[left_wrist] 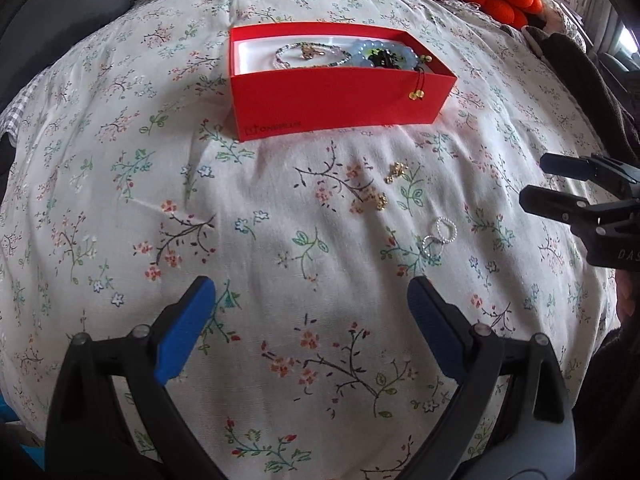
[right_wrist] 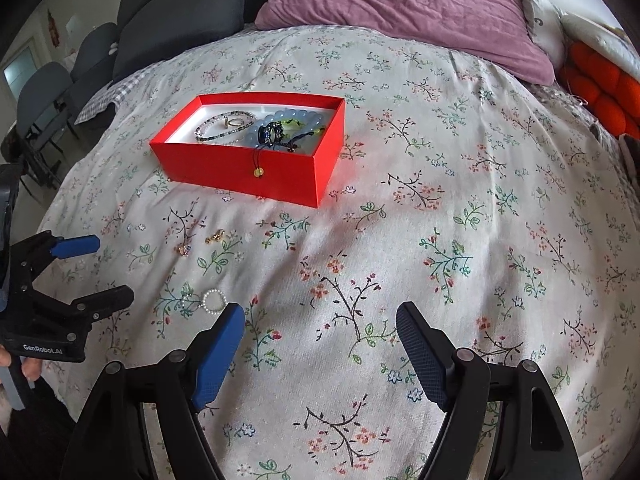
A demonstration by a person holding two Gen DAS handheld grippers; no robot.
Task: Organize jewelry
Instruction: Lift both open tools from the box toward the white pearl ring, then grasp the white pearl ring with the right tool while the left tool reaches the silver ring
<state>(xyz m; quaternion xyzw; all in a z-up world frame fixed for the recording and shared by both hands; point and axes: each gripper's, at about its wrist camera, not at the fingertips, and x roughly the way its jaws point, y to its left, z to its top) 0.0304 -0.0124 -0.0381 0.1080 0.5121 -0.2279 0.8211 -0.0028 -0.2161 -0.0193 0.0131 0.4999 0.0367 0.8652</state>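
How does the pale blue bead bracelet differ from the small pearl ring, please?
The pale blue bead bracelet lies inside the red box, while the pearl ring lies outside it on the floral bedspread. The bracelet's beads are large and bluish; the ring's are tiny and white. The bracelet's loop is clearly bigger. Both are closed loops of beads.
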